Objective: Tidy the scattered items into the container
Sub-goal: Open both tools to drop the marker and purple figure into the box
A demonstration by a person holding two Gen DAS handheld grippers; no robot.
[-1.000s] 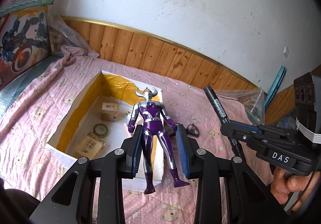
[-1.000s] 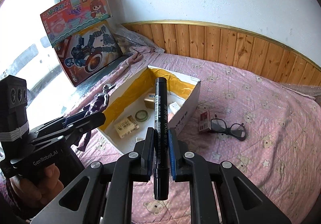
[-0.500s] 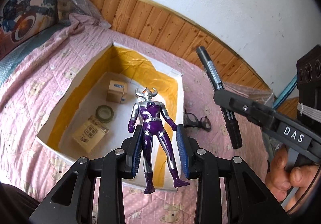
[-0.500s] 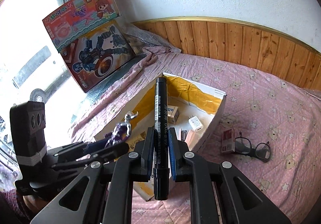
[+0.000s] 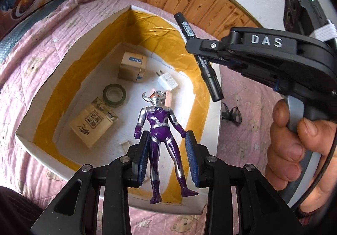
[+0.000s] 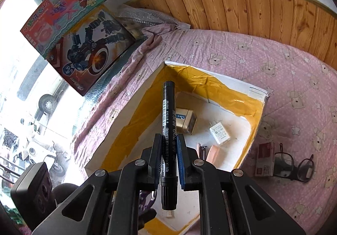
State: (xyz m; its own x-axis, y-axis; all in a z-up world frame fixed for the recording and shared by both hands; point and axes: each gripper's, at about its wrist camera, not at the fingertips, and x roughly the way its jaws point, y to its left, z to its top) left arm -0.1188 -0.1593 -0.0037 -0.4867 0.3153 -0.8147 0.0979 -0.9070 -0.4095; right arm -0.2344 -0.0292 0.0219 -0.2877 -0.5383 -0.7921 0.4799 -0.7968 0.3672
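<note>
My left tool (image 5: pixel 167 136) hangs over the near end of the open cardboard box (image 5: pixel 69 55), pointing steeply down into it. Between its ribbed blue pads stands a purple and silver toy figure (image 5: pixel 161 140) with a horned head. The pads meet it at the forearms and hips, its head is toward the box floor and its boots are toward me. The jaws stand about half apart and have just been opening a little, with the figure held between them.

My right tool (image 6: pixel 169 138) is nearly closed on a black marker pen (image 6: pixel 168 129), clamped around the lower barrel. The cap end reaches forward over the box's left wall, and the butt end sticks out behind the pads. Seen from the left wrist, the marker hangs above the box's far right corner, clear of the rim.

On the box floor lie a small brown carton (image 5: pixel 132 66), a roll of tape (image 5: pixel 114 94), a white charger plug (image 5: pixel 167 81) and a flat tan packet (image 5: pixel 93 123), each apart from the others. Outside the box, just beside its right wall on the pink quilt (image 6: pixel 294 79), are a pair of glasses (image 6: pixel 294 164) and a small red and white carton (image 6: pixel 264 159).
</note>
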